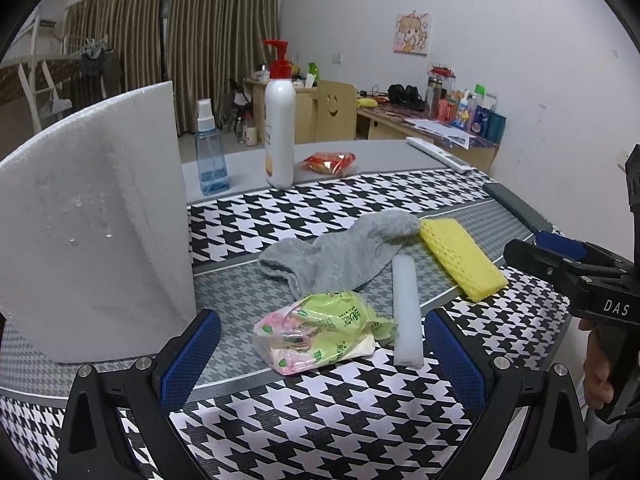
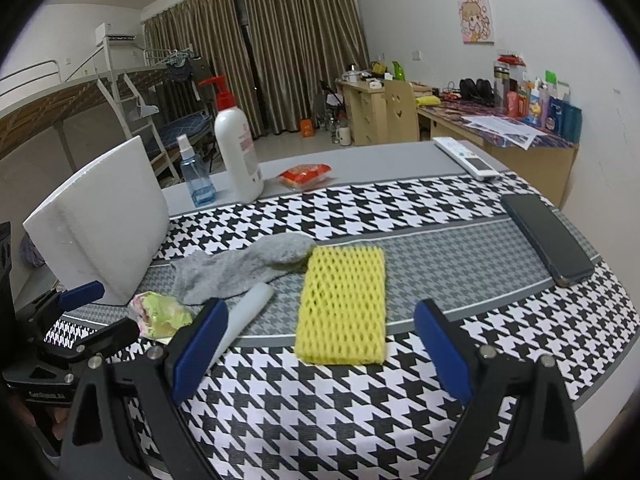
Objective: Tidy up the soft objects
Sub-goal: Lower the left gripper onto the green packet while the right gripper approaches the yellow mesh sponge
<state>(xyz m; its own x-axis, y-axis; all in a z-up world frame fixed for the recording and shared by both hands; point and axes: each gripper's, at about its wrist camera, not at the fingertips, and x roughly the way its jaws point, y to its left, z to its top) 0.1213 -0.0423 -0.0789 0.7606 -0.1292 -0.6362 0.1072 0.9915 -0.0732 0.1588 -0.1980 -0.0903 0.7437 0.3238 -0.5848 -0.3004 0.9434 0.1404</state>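
Note:
On the houndstooth cloth lie a grey sock (image 1: 340,254) (image 2: 236,270), a yellow foam net sleeve (image 1: 460,258) (image 2: 344,306), a white translucent stick (image 1: 406,308) (image 2: 244,312) and a green-pink plastic packet (image 1: 320,330) (image 2: 162,314). My left gripper (image 1: 320,356) stands open, with the packet between its blue pads (image 1: 188,360) and nothing gripped. My right gripper (image 2: 320,352) is open too, just in front of the yellow sleeve's near end. Each gripper shows at the edge of the other's view.
A white foam board (image 1: 92,220) (image 2: 104,220) stands upright at the left. Behind are a blue spray bottle (image 1: 210,152), a white pump bottle (image 1: 280,120), a red snack packet (image 1: 330,162), a remote (image 2: 466,158) and a dark phone (image 2: 548,238) at the right.

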